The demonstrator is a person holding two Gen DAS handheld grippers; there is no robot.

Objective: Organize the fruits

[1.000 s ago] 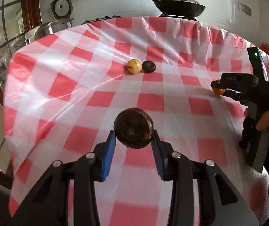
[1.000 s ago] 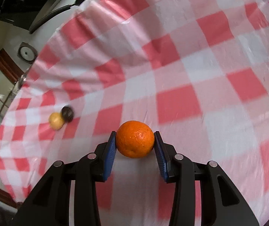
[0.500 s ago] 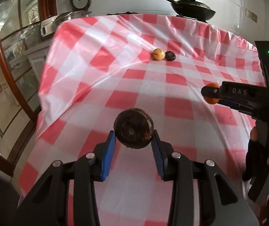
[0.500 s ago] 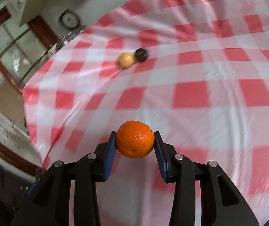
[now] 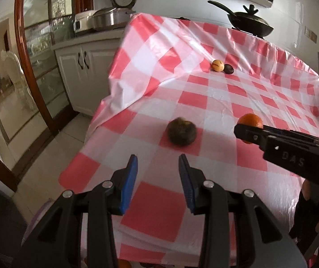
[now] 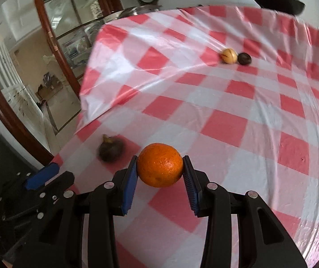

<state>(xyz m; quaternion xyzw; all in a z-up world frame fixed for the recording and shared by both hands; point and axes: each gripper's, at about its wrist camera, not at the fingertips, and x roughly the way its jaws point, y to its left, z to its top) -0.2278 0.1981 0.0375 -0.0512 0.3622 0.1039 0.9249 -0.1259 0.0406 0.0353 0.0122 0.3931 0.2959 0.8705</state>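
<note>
1. Glossy plastic, the red-and-white checked tablecloth [image 5: 204, 98] hangs loose over the table's left edge. Its slick surface and folds could let a round fruit roll off onto the floor.
2. The dark brown fruit [image 5: 181, 132] lies on the cloth near that edge, looking blurred, so it may not be at rest.
3. The left gripper [image 5: 157, 163] sits just behind it, its jaws narrowly apart with nothing between them. A nudge from a fingertip could push the fruit toward the drop.
4. Far across the cloth, a yellow fruit [image 5: 217, 65] and a small dark fruit [image 5: 228, 68] touch side by side.
5. The right gripper [image 6: 160, 165] clamps the orange [image 6: 160, 164] above the cloth. Its pads grip only at the widest part, so a quick swing could let the orange slip, and the two grippers are close enough to collide.
</note>
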